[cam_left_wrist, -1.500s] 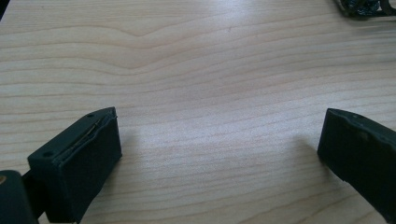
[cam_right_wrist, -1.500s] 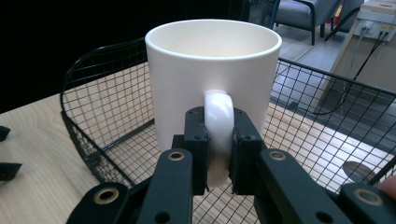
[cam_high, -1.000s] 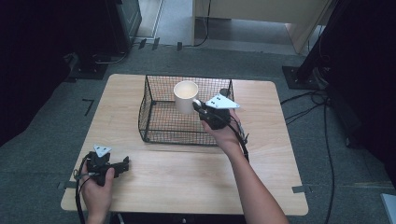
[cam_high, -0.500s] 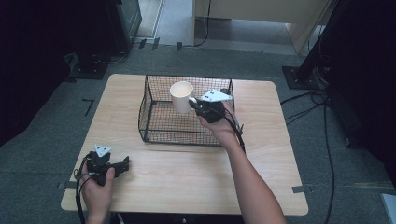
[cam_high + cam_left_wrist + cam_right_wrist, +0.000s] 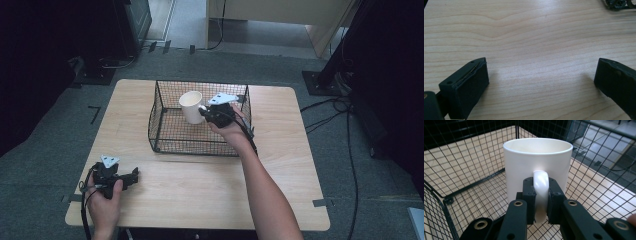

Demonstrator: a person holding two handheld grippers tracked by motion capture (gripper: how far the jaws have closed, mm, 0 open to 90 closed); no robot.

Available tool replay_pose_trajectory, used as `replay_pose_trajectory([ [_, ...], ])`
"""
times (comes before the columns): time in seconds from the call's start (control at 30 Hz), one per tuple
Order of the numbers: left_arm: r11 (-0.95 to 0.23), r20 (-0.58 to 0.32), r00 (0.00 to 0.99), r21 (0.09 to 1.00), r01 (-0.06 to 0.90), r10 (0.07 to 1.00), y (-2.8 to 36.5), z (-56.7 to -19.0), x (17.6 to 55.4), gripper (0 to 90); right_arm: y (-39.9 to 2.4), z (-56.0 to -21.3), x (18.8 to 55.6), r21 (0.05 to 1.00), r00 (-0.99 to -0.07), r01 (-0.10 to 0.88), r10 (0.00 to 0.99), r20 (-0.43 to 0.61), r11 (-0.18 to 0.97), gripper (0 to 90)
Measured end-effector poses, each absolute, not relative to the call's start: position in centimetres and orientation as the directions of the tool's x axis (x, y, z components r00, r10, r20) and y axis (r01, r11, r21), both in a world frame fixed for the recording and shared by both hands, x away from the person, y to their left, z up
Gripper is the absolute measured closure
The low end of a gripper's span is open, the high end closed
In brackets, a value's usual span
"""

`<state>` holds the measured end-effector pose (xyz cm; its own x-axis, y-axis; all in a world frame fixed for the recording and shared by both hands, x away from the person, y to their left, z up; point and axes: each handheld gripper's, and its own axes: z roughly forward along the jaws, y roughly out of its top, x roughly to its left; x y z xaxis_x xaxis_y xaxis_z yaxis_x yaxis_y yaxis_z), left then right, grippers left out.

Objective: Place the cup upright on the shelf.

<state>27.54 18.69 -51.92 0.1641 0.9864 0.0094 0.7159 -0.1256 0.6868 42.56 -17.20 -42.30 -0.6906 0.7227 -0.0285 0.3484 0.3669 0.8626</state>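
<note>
A: What is seen at the lower left of the high view?

B: The left tool (image 5: 131,176) is rested on the tabletop (image 5: 200,190), held in a hand. In the left gripper view its jaws are spread wide apart, with nothing but bare wood grain between them.

A: And toward the middle of that frame?

B: The wire basket (image 5: 165,135) is set on the tabletop's far half. The white mug (image 5: 191,106) is found inside it, upright, in the upper part of the basket, gripped by the right tool (image 5: 203,111) from the right.

A: Which step is judged to be in hand?

B: The mug is being carried within the basket; whether it is being set down or lifted out cannot be told. Next, a steady, level hold is called for, so that the wire walls are cleared.

A: What is added by the right gripper view?

B: The grasp itself: the right tool (image 5: 541,195) is clenched on the mug's handle (image 5: 540,192), one jaw on each side. The mug's base is hidden there, so contact with the basket floor cannot be told. Its place on the tabletop is given by the high view.
</note>
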Motion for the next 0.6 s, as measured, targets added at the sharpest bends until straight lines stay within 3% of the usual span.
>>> replay_pose_trajectory([
  [0.33, -0.126, 0.009, 0.164, 0.687, 0.716, 0.986, 18.7, -51.9, 27.5, 0.0, -15.9, -43.3, 43.4, 0.8, -0.734, 0.37, 0.677, -0.061, 0.473, 80.6],
  [0.6, -0.126, 0.01, 0.164, 0.687, 0.716, 0.986, 18.7, -51.9, 27.5, 0.0, -16.0, -43.7, 43.7, 0.788, -0.728, 0.395, 0.684, -0.044, 0.472, 80.6],
])
